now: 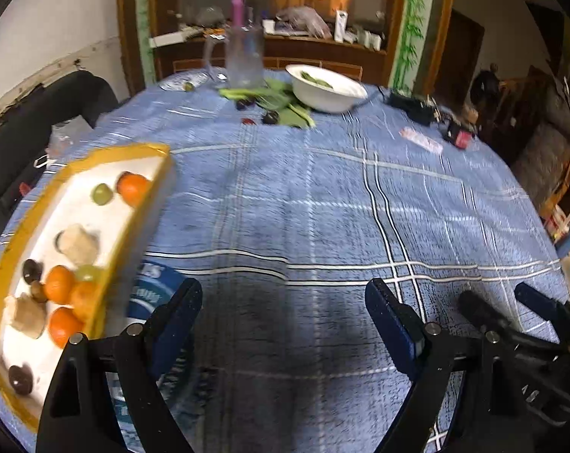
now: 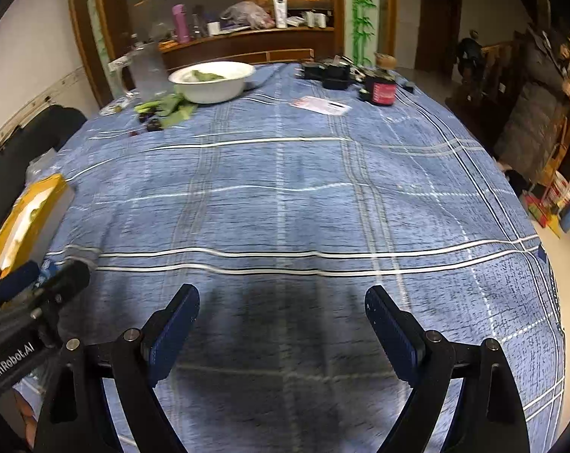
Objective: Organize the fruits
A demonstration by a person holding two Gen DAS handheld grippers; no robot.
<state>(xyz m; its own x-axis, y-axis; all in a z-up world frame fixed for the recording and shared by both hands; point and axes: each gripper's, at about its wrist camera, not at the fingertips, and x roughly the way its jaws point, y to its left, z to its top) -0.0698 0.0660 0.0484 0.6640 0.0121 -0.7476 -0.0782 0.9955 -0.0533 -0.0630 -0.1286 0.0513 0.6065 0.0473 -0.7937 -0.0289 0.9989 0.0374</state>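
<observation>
Desk (image 1: 322,196): yellow-rimmed tray (image 1: 149,196) at its left edge, oranges (image 1: 134,188) visible only in left wrist view. Left hand-held gripper (image 1: 284,313) and right hand-held gripper (image 2: 282,315): jaws apart, empty.

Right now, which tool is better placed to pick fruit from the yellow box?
Left. The left tool is open right beside the box of fruit; the right tool sees only its edge, far left.

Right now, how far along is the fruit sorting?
Done: the tray already holds oranges, green fruits and dark fruits. In hand: nothing; left gripper and right gripper are open over the cloth. Left: dark fruits lie loose by the bowl.
</observation>
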